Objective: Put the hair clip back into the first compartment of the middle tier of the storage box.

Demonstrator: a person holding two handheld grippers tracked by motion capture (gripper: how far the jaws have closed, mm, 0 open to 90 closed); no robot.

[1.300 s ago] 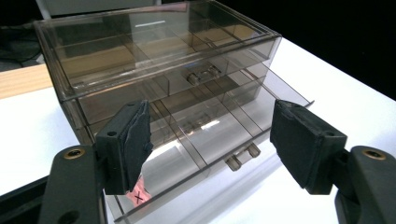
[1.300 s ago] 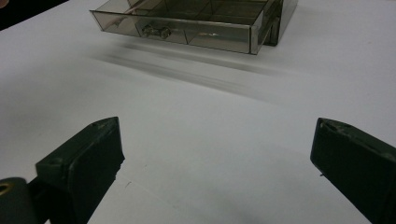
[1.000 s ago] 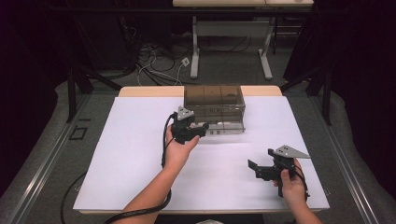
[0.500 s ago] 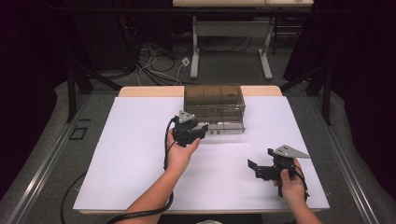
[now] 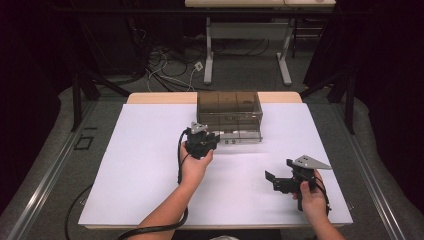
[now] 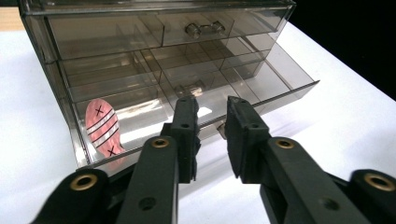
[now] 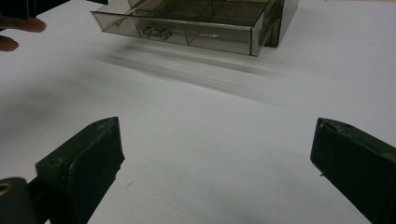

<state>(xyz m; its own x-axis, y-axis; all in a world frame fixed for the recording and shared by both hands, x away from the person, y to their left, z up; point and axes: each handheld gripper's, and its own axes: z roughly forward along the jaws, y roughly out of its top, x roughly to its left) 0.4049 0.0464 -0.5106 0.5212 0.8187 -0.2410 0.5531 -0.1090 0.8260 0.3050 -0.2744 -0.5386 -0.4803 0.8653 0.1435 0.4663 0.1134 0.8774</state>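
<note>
On the white table (image 5: pixel 140 170), the left gripper (image 5: pixel 206 143) sits just in front of the smoky clear drawer box (image 5: pixel 229 112), close to its pulled-out bottom drawer (image 6: pixel 210 100); its jaws stand a narrow gap apart and clasp nothing, the drawer's small knob (image 6: pixel 220 129) showing in the gap just beyond the tips; inside that drawer, at its left end, lies a pink striped piece (image 6: pixel 103 127) marked with black crosses; farther right, well apart from the box, the right gripper (image 5: pixel 281 181) hovers low over bare tabletop, jaws spread wide and empty.
</note>
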